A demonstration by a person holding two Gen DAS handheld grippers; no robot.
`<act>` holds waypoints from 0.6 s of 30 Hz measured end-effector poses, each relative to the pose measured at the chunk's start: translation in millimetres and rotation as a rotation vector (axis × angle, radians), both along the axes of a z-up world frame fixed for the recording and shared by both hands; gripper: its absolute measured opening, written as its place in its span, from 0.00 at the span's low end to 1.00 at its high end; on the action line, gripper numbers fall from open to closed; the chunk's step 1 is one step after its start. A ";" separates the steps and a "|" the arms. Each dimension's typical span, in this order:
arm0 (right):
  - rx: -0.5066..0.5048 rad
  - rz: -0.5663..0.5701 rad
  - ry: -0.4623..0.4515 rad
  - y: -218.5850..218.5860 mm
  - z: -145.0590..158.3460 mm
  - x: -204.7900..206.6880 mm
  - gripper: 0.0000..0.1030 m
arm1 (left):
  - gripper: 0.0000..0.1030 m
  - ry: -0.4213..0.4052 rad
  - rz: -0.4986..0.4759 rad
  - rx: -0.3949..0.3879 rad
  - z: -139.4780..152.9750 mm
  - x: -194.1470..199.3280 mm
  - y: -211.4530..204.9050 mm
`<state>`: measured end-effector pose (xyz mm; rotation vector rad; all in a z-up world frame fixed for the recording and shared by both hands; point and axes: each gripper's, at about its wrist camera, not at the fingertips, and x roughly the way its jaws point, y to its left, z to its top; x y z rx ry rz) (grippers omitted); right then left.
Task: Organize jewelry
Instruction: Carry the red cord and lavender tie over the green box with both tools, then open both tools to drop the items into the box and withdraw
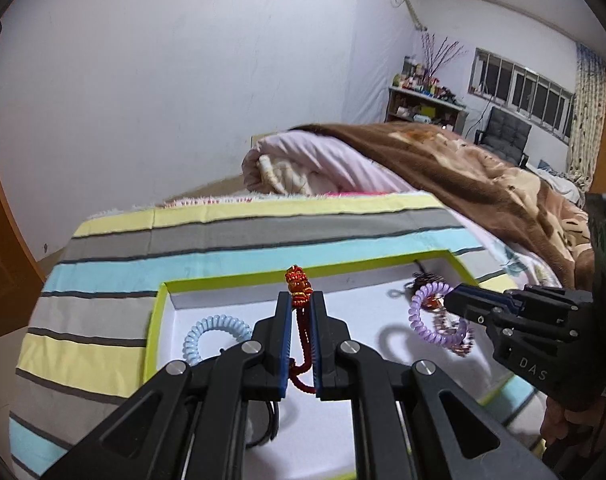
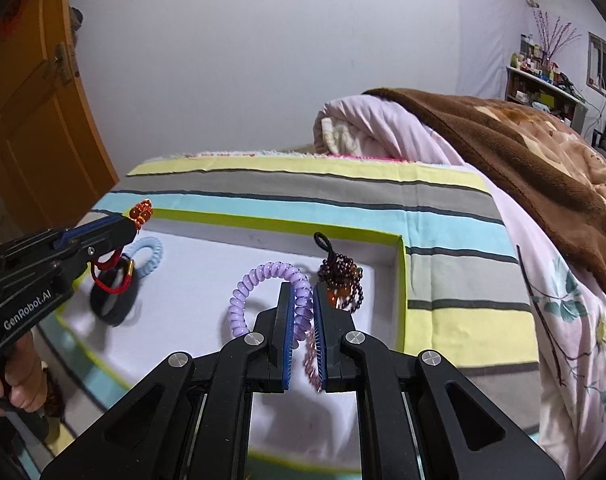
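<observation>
A white tray with a lime-green rim (image 1: 159, 320) lies on a bed spread striped in yellow, grey and pale blue (image 1: 263, 232), and the jewelry is gathered over and in it. The left gripper (image 1: 301, 300) is clamped on a red cord bracelet (image 1: 303, 340) whose orange-and-gold beaded knot stands up just past the fingertips; the red loop hangs down between the blue pads, above the tray's near part. A pale blue spiral hair tie (image 1: 207, 334) rests on the tray floor at the left, and the right wrist view shows a black band (image 2: 113, 300) lying just beside it (its gold clasp catches the light).

The right gripper (image 2: 303, 300) is closed on a lilac spiral hair tie (image 2: 259, 284), which arches up and to the left of the fingers, together with a pinkish beaded strand (image 2: 311, 356) that dangles between the pads. Just beyond its tips, toward the tray's far right corner, is a dark garnet-coloured bead cluster (image 2: 341, 276) with a black loop on top; whether it is held or resting there I cannot tell.
</observation>
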<state>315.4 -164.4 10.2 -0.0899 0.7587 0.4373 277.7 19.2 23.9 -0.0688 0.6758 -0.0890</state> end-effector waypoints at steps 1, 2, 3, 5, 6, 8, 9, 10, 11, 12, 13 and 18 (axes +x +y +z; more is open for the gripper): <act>-0.005 -0.001 0.007 1.3 -2.1 3.8 0.09 | 0.09 0.012 0.003 0.006 -3.6 4.1 -0.5; -0.010 -0.001 0.013 2.4 -3.8 7.6 0.09 | 0.09 0.025 0.007 0.014 -7.4 7.8 0.0; -0.014 -0.002 0.020 3.6 -5.2 10.0 0.09 | 0.09 0.040 0.013 0.021 -10.9 10.4 -0.3; -0.018 -0.007 0.032 4.7 -9.1 15.1 0.09 | 0.09 0.065 0.012 0.021 -17.3 14.6 -0.6; -0.021 -0.009 0.035 5.2 -10.6 16.7 0.09 | 0.09 0.075 0.008 0.019 -19.8 16.4 -1.4; -0.027 -0.016 0.043 6.2 -14.1 20.5 0.09 | 0.09 0.090 0.006 0.029 -24.1 18.7 -3.6; -0.028 -0.019 0.049 6.3 -16.4 22.3 0.09 | 0.09 0.096 0.003 0.028 -25.9 20.0 -2.0; -0.027 -0.022 0.047 6.5 -16.9 23.7 0.09 | 0.09 0.106 0.003 0.029 -28.0 21.2 -2.2; -0.029 -0.024 0.046 6.8 -17.3 24.4 0.09 | 0.09 0.116 0.007 0.034 -29.6 22.9 -2.3; -0.025 -0.026 0.050 7.0 -18.0 25.3 0.09 | 0.09 0.126 0.011 0.038 -31.4 24.1 -2.3; -0.017 -0.026 0.061 6.3 -19.0 25.9 0.09 | 0.09 0.129 0.008 0.034 -32.7 24.3 -1.0; -0.034 -0.025 0.069 8.5 -20.6 27.1 0.10 | 0.09 0.130 0.002 0.022 -33.3 22.3 1.1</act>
